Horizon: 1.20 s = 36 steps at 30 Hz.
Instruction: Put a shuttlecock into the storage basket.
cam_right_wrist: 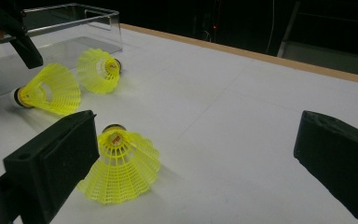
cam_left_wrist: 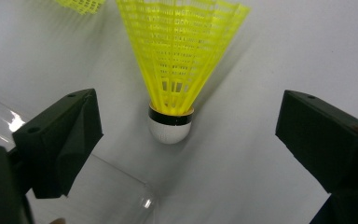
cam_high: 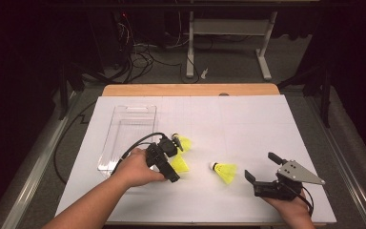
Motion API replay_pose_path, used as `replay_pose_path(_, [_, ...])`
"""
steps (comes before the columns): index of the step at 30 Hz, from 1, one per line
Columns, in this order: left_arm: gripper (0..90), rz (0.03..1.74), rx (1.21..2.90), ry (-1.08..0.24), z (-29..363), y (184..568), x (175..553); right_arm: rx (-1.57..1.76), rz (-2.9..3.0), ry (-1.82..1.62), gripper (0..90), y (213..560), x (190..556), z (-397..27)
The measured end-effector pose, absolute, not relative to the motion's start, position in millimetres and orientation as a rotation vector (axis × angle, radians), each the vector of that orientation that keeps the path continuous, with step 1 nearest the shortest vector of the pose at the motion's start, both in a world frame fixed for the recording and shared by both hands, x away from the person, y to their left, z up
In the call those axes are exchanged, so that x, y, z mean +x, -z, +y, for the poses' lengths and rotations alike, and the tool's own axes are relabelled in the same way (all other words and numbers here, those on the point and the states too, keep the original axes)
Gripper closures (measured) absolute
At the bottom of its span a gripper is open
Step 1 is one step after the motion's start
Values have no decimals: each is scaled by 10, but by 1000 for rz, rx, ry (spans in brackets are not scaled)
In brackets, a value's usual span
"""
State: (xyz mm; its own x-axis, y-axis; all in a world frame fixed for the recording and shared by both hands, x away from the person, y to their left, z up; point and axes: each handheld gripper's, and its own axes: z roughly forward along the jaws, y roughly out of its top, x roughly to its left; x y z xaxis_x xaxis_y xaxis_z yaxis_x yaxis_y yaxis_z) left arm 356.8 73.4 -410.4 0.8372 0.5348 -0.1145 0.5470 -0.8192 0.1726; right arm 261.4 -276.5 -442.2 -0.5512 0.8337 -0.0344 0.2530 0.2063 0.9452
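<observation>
Three yellow plastic shuttlecocks lie on the white table sheet (cam_high: 248,124). My left gripper (cam_high: 176,162) is open, its jaws on either side of the middle shuttlecock (cam_high: 180,164), whose white cork (cam_left_wrist: 169,129) points toward me between the jaws of that gripper (cam_left_wrist: 189,116), untouched. Another shuttlecock (cam_high: 184,142) lies just beyond it. The third shuttlecock (cam_high: 224,171) rests to the right, ahead of my open right gripper (cam_high: 261,166). In the right gripper view this shuttlecock (cam_right_wrist: 121,168) lies by the left jaw of my gripper (cam_right_wrist: 200,135), with nothing held.
A clear plastic box (cam_high: 126,136) stands open-topped on the table's left part, right beside my left hand; its corner (cam_left_wrist: 121,191) is close under the left jaw. The wooden table edge (cam_high: 190,89) runs along the back. Cables and a desk frame lie beyond on the floor.
</observation>
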Motion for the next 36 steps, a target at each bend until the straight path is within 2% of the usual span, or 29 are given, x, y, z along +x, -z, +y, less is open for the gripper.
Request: replay_pose_path(36, [191,832,2858,92,690,4196,3613,1014,1920,-1359,2,4418,2616,-2768])
